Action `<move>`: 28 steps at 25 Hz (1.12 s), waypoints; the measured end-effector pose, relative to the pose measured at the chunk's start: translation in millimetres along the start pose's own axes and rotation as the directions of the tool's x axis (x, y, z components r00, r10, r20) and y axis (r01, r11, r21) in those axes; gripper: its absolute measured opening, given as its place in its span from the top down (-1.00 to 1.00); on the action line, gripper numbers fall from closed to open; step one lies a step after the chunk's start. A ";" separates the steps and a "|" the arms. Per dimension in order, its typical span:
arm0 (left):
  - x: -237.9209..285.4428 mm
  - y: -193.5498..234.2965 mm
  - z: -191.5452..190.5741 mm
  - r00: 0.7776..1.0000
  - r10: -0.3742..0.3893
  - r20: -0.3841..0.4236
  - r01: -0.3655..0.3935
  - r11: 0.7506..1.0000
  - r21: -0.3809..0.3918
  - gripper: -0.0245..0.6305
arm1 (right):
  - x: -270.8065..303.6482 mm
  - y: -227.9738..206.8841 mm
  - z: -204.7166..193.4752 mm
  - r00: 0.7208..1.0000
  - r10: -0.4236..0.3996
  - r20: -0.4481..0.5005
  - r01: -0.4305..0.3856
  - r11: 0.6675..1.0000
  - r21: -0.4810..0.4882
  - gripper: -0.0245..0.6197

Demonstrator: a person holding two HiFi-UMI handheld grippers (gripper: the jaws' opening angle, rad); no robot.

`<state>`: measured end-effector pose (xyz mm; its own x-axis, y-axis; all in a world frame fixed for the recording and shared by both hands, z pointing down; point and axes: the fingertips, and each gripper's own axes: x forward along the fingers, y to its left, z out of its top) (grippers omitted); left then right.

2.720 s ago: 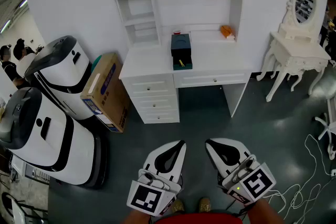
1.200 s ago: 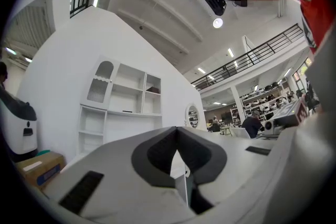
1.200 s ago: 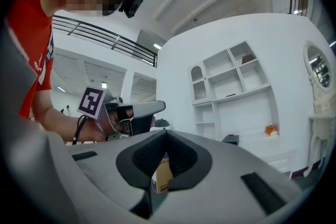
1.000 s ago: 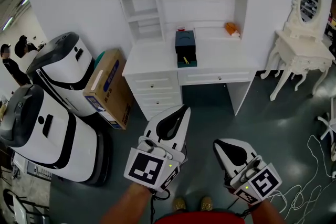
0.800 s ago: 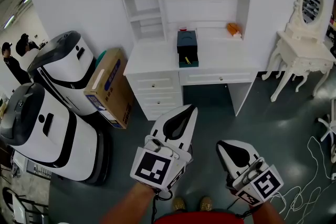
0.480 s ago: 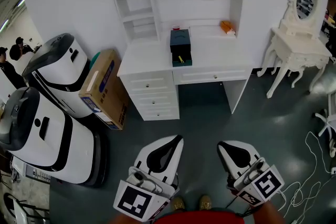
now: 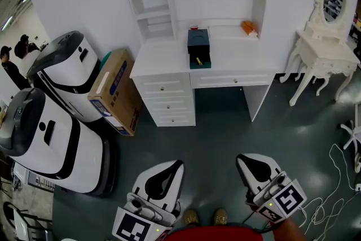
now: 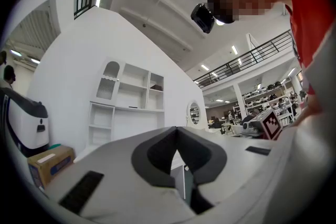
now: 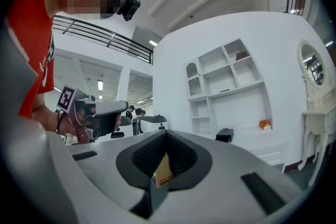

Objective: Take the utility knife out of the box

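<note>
Here we stand on the floor, well apart from the white desk (image 7: 163,68). At left, the left gripper (image 7: 176,165) hangs low by our body, its jaws pressed together on nothing, presumably because no reach has begun. At centre, the dark box (image 7: 198,41) sits on the desk with its tray open toward us; a yellow sliver inside is probably the utility knife (image 7: 198,60). At right, the right gripper (image 7: 241,158) is likewise closed and empty.
</note>
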<state>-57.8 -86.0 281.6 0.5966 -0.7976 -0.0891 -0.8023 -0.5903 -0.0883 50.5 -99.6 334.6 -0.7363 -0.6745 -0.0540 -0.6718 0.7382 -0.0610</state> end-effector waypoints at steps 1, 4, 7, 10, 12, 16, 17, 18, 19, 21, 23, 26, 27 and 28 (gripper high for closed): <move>-0.2 0.6 -0.5 1.000 0.002 -0.001 -0.002 1.000 0.000 0.83 | 0.3 0.5 -0.1 1.000 0.001 0.001 -0.001 1.000 0.001 0.90; -1.5 2.2 -2.0 1.000 0.008 -0.005 -0.008 1.000 0.000 0.83 | -0.1 1.7 -0.1 1.000 0.002 0.000 -0.002 1.000 0.002 0.90; -3.8 3.4 -3.7 1.000 0.013 -0.009 -0.013 1.000 0.000 0.83 | -1.3 1.8 0.5 1.000 0.001 -0.003 -0.001 1.000 0.004 0.90; -6.7 4.4 -5.5 1.000 0.018 -0.015 -0.018 1.000 0.002 0.83 | -1.3 1.4 0.5 1.000 -0.002 -0.002 0.002 1.000 0.005 0.90; -9.0 4.9 -6.7 1.000 0.021 -0.020 -0.021 1.000 0.004 0.83 | -1.6 1.3 0.3 1.000 -0.003 -0.002 0.004 1.000 0.003 0.90; -14.6 5.6 -9.0 0.999 0.024 -0.032 -0.024 1.000 0.007 0.83 | -3.3 0.2 0.3 1.000 -0.006 0.001 0.006 1.000 0.001 0.90; -16.1 5.8 -9.5 0.999 0.026 -0.034 -0.025 1.000 0.008 0.83 | -3.6 0.2 0.2 1.000 -0.006 0.001 0.006 1.000 0.001 0.90; -17.4 6.1 -9.9 0.999 0.027 -0.036 -0.027 1.000 0.009 0.83 | -3.6 0.4 0.2 1.000 -0.006 0.001 0.006 1.000 0.001 0.90; -18.4 6.5 -10.2 0.999 0.029 -0.037 -0.029 1.000 0.010 0.83 | -3.4 0.7 0.4 1.000 -0.006 0.000 0.006 1.000 0.001 0.90; -19.1 8.2 -10.4 0.999 0.037 -0.031 -0.037 0.999 0.009 0.83 | -2.7 1.1 1.0 1.000 -0.005 0.001 0.005 1.000 0.001 0.90; -16.1 11.5 -9.8 0.999 0.053 -0.012 -0.053 0.999 0.004 0.83 | -1.4 1.5 1.2 1.000 -0.004 0.001 0.004 1.000 0.001 0.90; -3.9 18.2 -11.2 0.996 0.083 0.024 -0.083 0.996 -0.010 0.83 | 0.4 3.3 1.6 1.000 -0.002 0.005 0.002 1.000 -0.001 0.90; 0.9 20.2 -12.3 0.995 0.092 0.034 -0.092 0.996 -0.016 0.83 | 1.2 4.2 1.7 1.000 -0.001 0.006 0.001 1.000 -0.001 0.90; 5.4 21.5 -14.2 0.995 0.097 0.038 -0.096 0.995 -0.020 0.83 | 2.1 5.0 1.9 1.000 0.000 0.007 0.000 1.000 -0.002 0.90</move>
<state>-72.0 -104.8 293.4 0.5162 -0.8457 -0.1353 -0.8563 -0.5131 -0.0596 45.8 -97.4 332.2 -0.7356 -0.6747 -0.0611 -0.6722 0.7381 -0.0585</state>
